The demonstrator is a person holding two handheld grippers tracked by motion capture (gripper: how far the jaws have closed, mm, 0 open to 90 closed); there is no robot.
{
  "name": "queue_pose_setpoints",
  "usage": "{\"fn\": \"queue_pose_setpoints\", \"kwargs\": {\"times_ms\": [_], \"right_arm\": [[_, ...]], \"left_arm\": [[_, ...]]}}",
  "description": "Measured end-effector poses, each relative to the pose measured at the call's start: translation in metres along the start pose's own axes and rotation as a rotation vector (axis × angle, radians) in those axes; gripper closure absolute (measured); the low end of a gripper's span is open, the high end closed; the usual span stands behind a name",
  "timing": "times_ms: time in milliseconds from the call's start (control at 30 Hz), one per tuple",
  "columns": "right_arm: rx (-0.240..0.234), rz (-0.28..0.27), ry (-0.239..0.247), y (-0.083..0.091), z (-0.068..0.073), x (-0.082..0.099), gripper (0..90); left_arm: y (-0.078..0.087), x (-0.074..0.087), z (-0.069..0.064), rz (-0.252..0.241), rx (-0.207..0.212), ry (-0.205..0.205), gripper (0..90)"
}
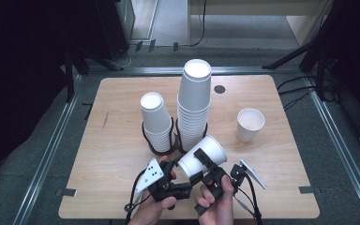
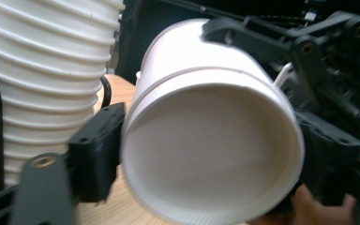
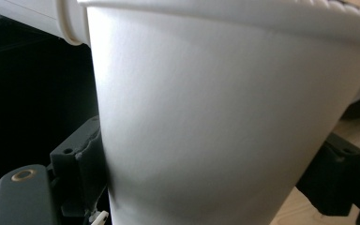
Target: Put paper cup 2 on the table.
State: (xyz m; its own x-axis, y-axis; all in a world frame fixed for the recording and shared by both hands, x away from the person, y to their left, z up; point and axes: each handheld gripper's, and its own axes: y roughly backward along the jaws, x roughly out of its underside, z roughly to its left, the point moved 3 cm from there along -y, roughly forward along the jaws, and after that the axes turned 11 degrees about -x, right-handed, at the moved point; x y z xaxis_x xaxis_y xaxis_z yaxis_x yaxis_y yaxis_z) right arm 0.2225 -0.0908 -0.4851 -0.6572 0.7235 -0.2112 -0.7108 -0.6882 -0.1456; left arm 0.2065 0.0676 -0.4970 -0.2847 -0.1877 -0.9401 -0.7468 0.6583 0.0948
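Note:
A white paper cup [image 1: 214, 149] hangs tilted above the table's front middle, mouth up and to the right. My right gripper [image 1: 199, 168] is shut on its side wall; in the right gripper view both black jaws press the cup [image 3: 215, 93] from either side. My left gripper [image 1: 176, 165] is at the cup's base, jaws apart. In the left gripper view the recessed base [image 2: 211, 154] faces the camera, and one finger [image 2: 96, 150] lies beside its left edge. The other finger is hidden behind the cup.
Two stacks of white cups stand in black wire holders just behind the grippers: a short stack [image 1: 155, 122] and a tall stack [image 1: 194, 108]. A single upright cup [image 1: 250, 124] stands at the right. The wooden table [image 1: 117, 154] has dark floor around it.

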Motion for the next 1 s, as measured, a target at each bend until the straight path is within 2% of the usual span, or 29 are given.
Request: {"fn": "queue_pose_setpoints", "kwargs": {"times_ms": [167, 433, 500, 533, 567, 667, 767, 1000], "right_arm": [[0.004, -0.009, 0.072, 0.002, 0.004, -0.004, 15.3], [0.024, -0.057, 0.191, 0.006, 0.007, -0.023, 15.4], [0.047, -0.067, 0.248, 0.007, 0.007, -0.028, 15.4], [0.048, -0.068, 0.261, 0.008, 0.008, -0.029, 15.4], [0.061, -0.073, 0.307, 0.008, 0.009, -0.031, 15.4], [0.076, -0.068, 0.392, 0.010, 0.012, -0.034, 15.4], [0.114, -0.062, 0.527, 0.012, 0.016, -0.034, 15.3], [0.171, -0.039, 0.654, 0.016, 0.014, -0.038, 15.2]], "left_arm": [[0.000, 0.000, 0.002, 0.023, -0.014, -0.023, 9.6], [0.002, 0.000, 0.007, 0.090, -0.046, -0.033, 7.6], [0.002, 0.001, 0.008, 0.106, -0.055, -0.040, 2.4], [0.002, 0.001, 0.010, 0.111, -0.061, -0.041, 2.2], [0.003, 0.001, 0.010, 0.113, -0.066, -0.042, 2.2], [0.004, 0.001, 0.013, 0.124, -0.076, -0.043, 2.1], [0.004, 0.003, 0.014, 0.137, -0.084, -0.049, 1.8], [0.007, 0.005, 0.016, 0.156, -0.102, -0.060, 1.3]]}}
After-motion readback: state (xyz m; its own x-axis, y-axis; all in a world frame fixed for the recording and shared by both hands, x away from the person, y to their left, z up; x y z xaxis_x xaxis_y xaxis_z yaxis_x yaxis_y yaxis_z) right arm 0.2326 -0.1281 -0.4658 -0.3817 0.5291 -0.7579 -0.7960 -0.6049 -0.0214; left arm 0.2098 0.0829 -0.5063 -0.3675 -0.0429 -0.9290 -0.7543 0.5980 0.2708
